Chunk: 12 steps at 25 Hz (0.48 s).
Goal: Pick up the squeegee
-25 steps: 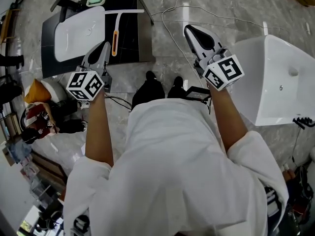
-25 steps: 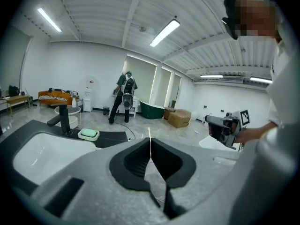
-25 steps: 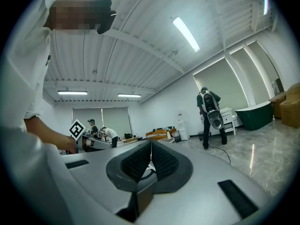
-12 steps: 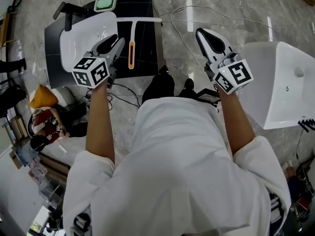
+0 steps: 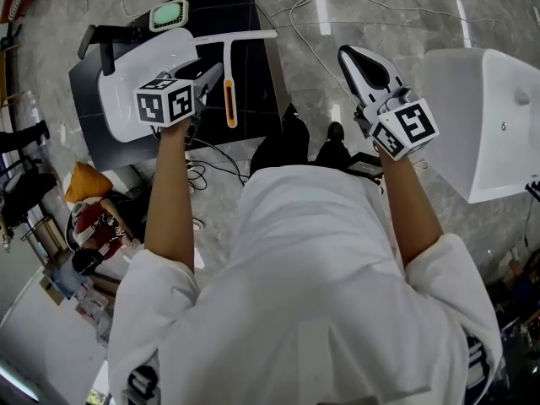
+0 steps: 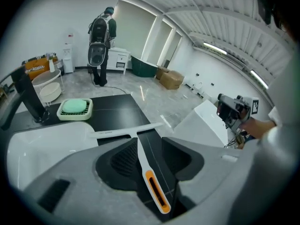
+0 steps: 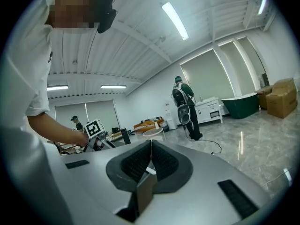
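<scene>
The squeegee [image 5: 229,66] lies flat on a black countertop [image 5: 257,74], its white blade at the far end and its orange-tipped handle pointing toward me. My left gripper [image 5: 209,76] hangs tilted down just left of the handle. In the left gripper view the squeegee [image 6: 125,132] handle runs through the gap of the left gripper [image 6: 149,147]; the jaws are opening and the pads do not touch it. My right gripper [image 5: 361,64] is held out over the floor, far from the squeegee. Seen in its own view, the right gripper [image 7: 151,147] is shut and holds nothing.
A white basin [image 5: 126,87] sits in the countertop left of the squeegee, with a black faucet [image 5: 103,42] and a green soap dish [image 5: 168,14] behind it. A large white fixture [image 5: 485,116] stands at the right. Cables [image 5: 321,53] cross the marble floor. A person with a backpack [image 6: 99,39] stands far off.
My left gripper moved forward and down to the squeegee's handle, and its jaws went from shut to open. The right gripper shifted slightly and stayed shut.
</scene>
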Tool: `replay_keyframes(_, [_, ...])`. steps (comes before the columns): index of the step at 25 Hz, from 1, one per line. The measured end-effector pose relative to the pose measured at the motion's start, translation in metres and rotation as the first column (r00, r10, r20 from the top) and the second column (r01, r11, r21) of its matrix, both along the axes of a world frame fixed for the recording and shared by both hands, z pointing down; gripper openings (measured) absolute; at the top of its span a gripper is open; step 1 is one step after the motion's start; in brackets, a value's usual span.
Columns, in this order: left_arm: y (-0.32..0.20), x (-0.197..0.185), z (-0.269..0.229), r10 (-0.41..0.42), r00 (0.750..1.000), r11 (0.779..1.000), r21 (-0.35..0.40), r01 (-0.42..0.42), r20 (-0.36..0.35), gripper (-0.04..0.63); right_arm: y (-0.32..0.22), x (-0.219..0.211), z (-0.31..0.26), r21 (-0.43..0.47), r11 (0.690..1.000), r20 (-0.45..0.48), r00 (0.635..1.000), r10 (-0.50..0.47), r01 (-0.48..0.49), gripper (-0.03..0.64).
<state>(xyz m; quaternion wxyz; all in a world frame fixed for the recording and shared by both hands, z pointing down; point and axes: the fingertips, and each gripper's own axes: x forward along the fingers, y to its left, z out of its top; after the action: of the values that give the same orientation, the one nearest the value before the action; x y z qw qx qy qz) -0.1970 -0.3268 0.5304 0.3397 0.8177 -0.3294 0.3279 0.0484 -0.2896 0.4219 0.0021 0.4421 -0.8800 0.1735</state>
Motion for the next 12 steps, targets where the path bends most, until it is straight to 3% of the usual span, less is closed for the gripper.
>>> replay_keyframes(12, [-0.006,0.008,0.074,0.037,0.996,0.973,-0.232,-0.019,0.076,0.172,0.001,0.02,0.034,-0.06,0.997,-0.007,0.999,0.048,-0.049,0.015])
